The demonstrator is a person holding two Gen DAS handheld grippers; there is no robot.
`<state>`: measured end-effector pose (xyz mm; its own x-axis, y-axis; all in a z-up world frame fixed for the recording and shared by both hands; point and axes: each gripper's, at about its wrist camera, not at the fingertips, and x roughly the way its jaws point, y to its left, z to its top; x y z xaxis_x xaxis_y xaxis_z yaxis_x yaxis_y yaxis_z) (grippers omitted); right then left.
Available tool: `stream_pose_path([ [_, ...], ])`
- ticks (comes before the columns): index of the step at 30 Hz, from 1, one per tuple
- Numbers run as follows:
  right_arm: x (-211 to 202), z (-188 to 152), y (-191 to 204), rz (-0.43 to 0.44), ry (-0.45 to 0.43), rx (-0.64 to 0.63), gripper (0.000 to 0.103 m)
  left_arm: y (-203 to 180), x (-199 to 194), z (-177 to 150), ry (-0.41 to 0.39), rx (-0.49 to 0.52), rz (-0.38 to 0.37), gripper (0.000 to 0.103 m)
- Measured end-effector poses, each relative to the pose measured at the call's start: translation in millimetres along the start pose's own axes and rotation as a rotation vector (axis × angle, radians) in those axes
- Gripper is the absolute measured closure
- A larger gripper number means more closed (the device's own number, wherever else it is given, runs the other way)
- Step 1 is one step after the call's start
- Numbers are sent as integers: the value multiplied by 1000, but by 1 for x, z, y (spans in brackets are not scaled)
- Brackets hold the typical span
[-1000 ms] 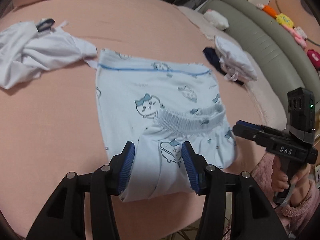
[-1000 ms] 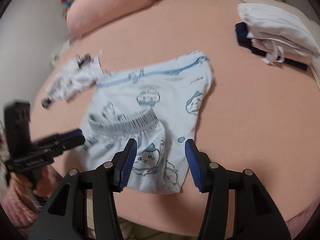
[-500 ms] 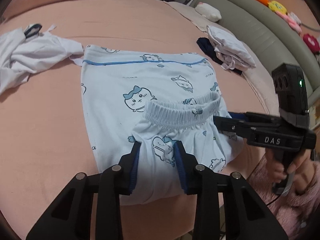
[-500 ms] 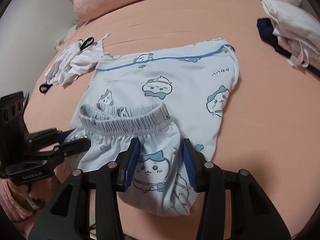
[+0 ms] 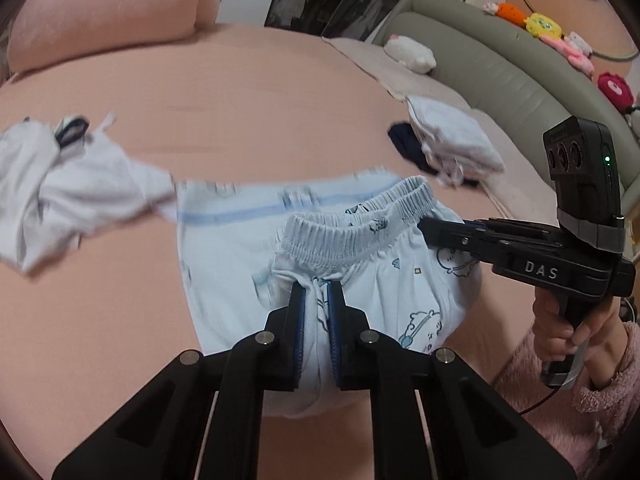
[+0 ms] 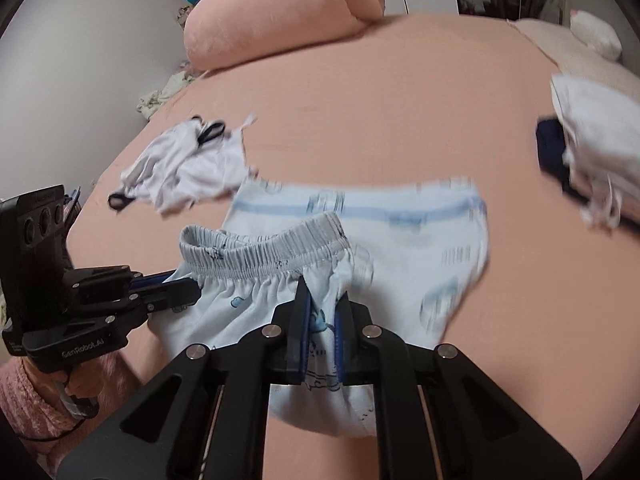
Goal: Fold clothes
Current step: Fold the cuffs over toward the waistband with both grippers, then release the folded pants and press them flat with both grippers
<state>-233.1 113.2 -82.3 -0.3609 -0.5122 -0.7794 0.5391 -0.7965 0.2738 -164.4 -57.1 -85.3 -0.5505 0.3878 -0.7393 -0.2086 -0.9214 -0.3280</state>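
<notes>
Closed in from wide apart a second ago and lifted: left gripper (image 5: 317, 304) with blue pads now pinching a bunch of cloth just below the waistband, jaws closing on it; right gripper (image 6: 322, 312) likewise closing, cloth bunched between its pads at the other side of the same waistband. Raised off the bed between them: the near half of the pale blue cotton pyjama bottoms with cartoon print and gathered elastic waistband (image 5: 360, 240), waistband standing up and curling open, far half with the blue stripe lying flat and blurred on the bed. Seen from each side as well: right gripper's black body entering the left wrist view from the right, held by a hand (image 5: 568, 332) in a fluffy pink sleeve. Beyond the bottoms, on the salmon-pink bed sheet (image 5: 260, 92): a crumpled white garment with dark trim (image 5: 72, 192) to the far left, untouched and not yet folded; a small stack of folded white and navy clothes (image 5: 448, 144) to the far right, apparently finished. Farther out: a pink bolster pillow (image 6: 280, 12) at the head of the bed. Judged partway: one fold already in the bottoms, another probably being started with this lift, then stacking, and the white garment left after that.
</notes>
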Motion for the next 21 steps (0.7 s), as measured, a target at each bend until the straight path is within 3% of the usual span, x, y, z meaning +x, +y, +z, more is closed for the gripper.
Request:
stream_pose_path([
  [4,31,36,-16,-26,-3,44,94,21,40,36,21,-43,34,92],
  [6,60,45,-28,-44,43,71,85,35,67,41,80,-83,33,89],
  [7,76,45,-37,-51,82,100,84,43,79,42,114,-106,27,83],
  [9,90,44,-52,-26,116,162,80,54,97,45,163,-144,13,82],
  [11,88,42,-64,28,111,225,76,54,77,48,120,-150,17,66],
  [13,63,39,-67,26,61,242,68,55,47,41,38,-164,43,51],
  [16,18,22,-65,-32,-22,236,56,59,16,20,-12,-206,58,50],
  [21,-4,-26,-53,-144,38,181,54,64,7,-26,23,-268,130,50],
])
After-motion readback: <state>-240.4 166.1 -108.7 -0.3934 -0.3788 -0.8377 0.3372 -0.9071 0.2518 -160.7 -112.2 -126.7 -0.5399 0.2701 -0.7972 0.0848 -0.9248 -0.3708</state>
